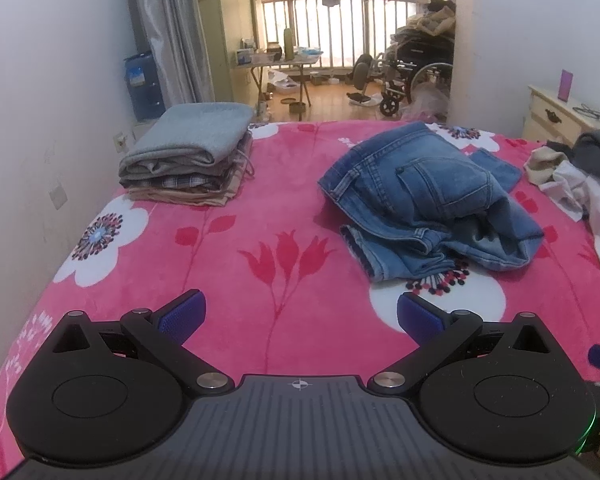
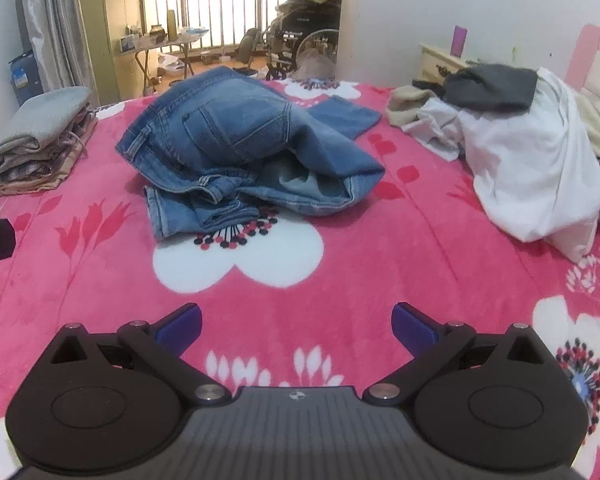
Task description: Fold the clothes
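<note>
Both jaws stand spread and empty. Through the left wrist view, my left gripper point(image 1: 301, 314) hovers over the bed point(image 1: 228, 264); crumpled jeans point(image 1: 428, 200) lie mid-bed, a folded stack point(image 1: 188, 156) at the far left edge. Through the right wrist view, my right gripper point(image 2: 296, 326) faces the jeans point(image 2: 240, 152), loose clothes point(image 2: 512, 152) heaped rightward. Denim looks heavy, stiffish; I'd grip the waistband.

White walls point(image 1: 40, 80) — bright railed balcony point(image 1: 332, 32)
</note>
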The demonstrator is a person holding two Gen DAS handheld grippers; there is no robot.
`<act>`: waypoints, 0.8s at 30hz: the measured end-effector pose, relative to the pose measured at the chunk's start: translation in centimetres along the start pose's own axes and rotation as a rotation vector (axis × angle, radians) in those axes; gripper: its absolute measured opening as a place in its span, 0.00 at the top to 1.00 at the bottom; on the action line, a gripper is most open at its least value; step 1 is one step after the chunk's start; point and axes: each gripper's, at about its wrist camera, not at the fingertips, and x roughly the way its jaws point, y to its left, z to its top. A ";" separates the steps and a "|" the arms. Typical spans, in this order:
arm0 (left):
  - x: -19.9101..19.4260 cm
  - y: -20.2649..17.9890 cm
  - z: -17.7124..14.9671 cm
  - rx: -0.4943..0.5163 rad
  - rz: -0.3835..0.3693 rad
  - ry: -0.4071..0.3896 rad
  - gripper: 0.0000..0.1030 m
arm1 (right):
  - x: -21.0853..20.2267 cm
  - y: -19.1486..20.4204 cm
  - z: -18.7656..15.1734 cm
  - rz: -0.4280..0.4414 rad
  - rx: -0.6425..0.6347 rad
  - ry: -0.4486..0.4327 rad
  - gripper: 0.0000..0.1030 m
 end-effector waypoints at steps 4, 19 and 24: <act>0.0 0.3 0.0 -0.003 0.001 -0.013 0.00 | -0.4 0.3 -0.4 0.000 0.013 -0.006 0.00; 0.2 1.7 0.1 -0.034 -0.008 0.022 0.00 | -0.6 -1.3 1.9 0.004 0.069 0.013 0.00; -0.1 1.4 0.0 -0.045 -0.022 0.018 0.00 | -1.6 -0.2 1.4 0.003 0.079 0.023 0.00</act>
